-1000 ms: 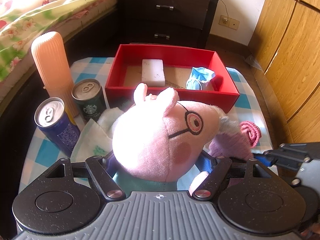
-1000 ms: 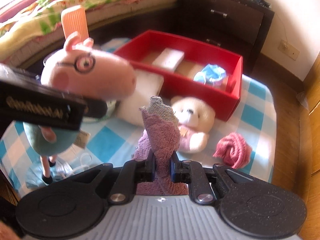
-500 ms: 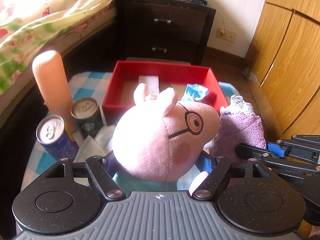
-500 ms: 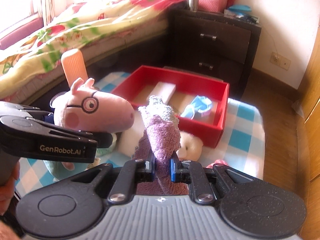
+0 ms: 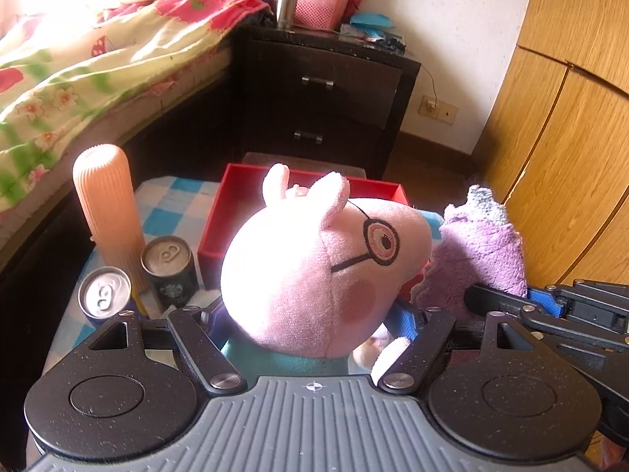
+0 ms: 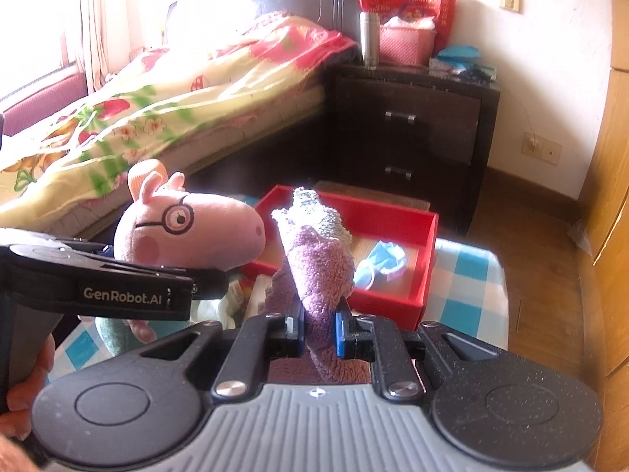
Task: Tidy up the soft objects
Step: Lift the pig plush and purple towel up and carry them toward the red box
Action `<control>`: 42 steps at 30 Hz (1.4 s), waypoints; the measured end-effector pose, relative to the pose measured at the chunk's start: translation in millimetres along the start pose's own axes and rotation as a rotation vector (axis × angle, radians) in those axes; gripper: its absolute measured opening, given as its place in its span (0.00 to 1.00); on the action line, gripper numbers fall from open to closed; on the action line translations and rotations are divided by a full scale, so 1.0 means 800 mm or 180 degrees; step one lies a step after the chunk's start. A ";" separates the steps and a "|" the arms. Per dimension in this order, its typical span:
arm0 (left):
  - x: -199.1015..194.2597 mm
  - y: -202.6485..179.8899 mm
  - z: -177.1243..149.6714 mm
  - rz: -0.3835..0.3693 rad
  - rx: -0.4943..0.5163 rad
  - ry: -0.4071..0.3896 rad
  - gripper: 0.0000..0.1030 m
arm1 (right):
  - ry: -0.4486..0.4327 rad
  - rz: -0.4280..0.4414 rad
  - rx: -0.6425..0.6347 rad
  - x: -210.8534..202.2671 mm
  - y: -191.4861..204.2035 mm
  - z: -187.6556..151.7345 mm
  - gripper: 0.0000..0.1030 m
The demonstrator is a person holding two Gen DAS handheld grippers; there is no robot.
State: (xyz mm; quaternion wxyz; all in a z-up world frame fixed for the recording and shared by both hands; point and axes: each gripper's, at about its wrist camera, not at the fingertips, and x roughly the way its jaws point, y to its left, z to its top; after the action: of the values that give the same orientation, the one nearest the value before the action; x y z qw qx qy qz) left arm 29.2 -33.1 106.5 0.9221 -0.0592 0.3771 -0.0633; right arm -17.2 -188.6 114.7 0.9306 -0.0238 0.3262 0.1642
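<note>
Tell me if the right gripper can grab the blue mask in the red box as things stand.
Probably not yet. The right gripper is shut on the purple towel, so its jaws are taken. The path to the blue mask in the red box looks free otherwise.

The plush pig is held above the bench, before the box. The towel is held just to its right. Two cans are set left of it (a ribbed bottle behind them). A mask lies in the box.
</note>
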 end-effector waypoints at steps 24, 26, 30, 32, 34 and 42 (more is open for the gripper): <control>0.008 -0.015 0.064 0.0005 -0.0046 -0.0478 0.73 | -0.0536 -0.0164 0.0140 0.000 -0.005 0.069 0.00; 0.012 -0.014 0.070 0.0020 -0.0047 -0.0506 0.73 | -0.0555 -0.0177 0.0145 0.005 -0.005 0.074 0.00; 0.024 -0.011 0.082 0.0020 -0.0076 -0.0529 0.73 | -0.0572 -0.0193 0.0187 0.019 -0.009 0.086 0.00; 0.031 -0.011 0.087 0.0048 -0.0082 -0.0544 0.73 | -0.0570 -0.0215 0.0208 0.027 -0.014 0.091 0.00; 0.038 -0.011 0.092 0.0074 -0.0078 -0.0561 0.73 | -0.0559 -0.0233 0.0238 0.036 -0.019 0.095 0.00; 0.074 -0.005 0.106 0.0207 -0.0112 -0.0553 0.73 | -0.0468 -0.0291 0.0207 0.079 -0.029 0.109 0.00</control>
State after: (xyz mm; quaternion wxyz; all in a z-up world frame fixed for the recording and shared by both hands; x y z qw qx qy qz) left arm 130.2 -41.6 126.3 0.9517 -0.0684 0.2985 -0.0213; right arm 88.6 -179.2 142.8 0.9589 0.0038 0.2607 0.1122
